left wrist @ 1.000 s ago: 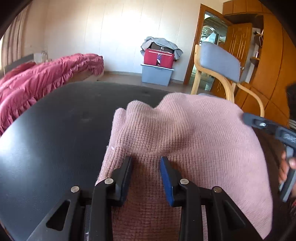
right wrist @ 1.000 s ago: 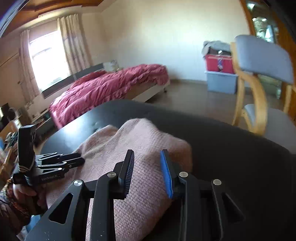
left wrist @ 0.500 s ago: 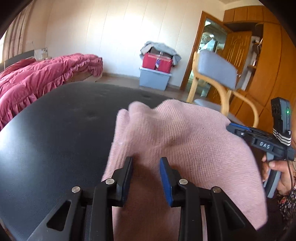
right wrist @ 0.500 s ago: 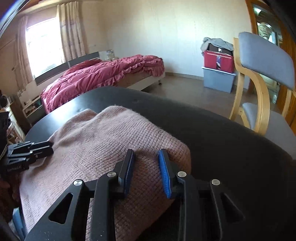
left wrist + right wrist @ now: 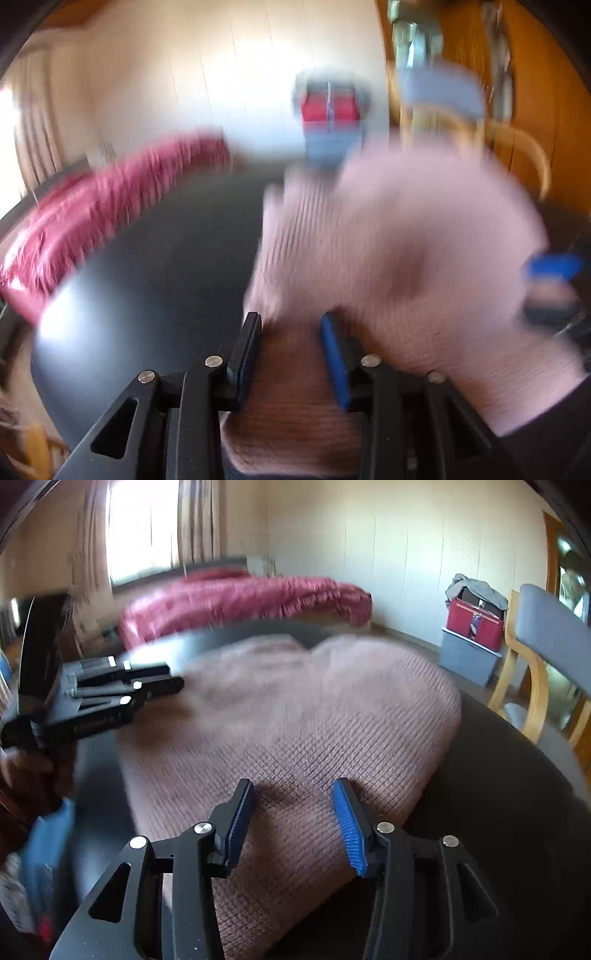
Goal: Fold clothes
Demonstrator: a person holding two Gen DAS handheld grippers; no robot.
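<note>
- Bedroom's dark counter point(image 5: 517, 775) carries one pink knit sweater point(image 5: 295, 720), folded, long axis running away from both cameras.
- Two hand-held grippers: left hand-held gripper point(image 5: 291, 354) and right hand-held gripper point(image 5: 293, 823), jaws opening, sweater between, pads apart.

We look from each tool's wrist, forward and downward along its fingers, close over the black tabletop point(image 5: 147, 295). Both views share the pink sweater point(image 5: 314, 720), red bed point(image 5: 258, 594) and grey chair point(image 5: 443, 92); ours on the right also catches the left tool point(image 5: 173, 679).
</note>
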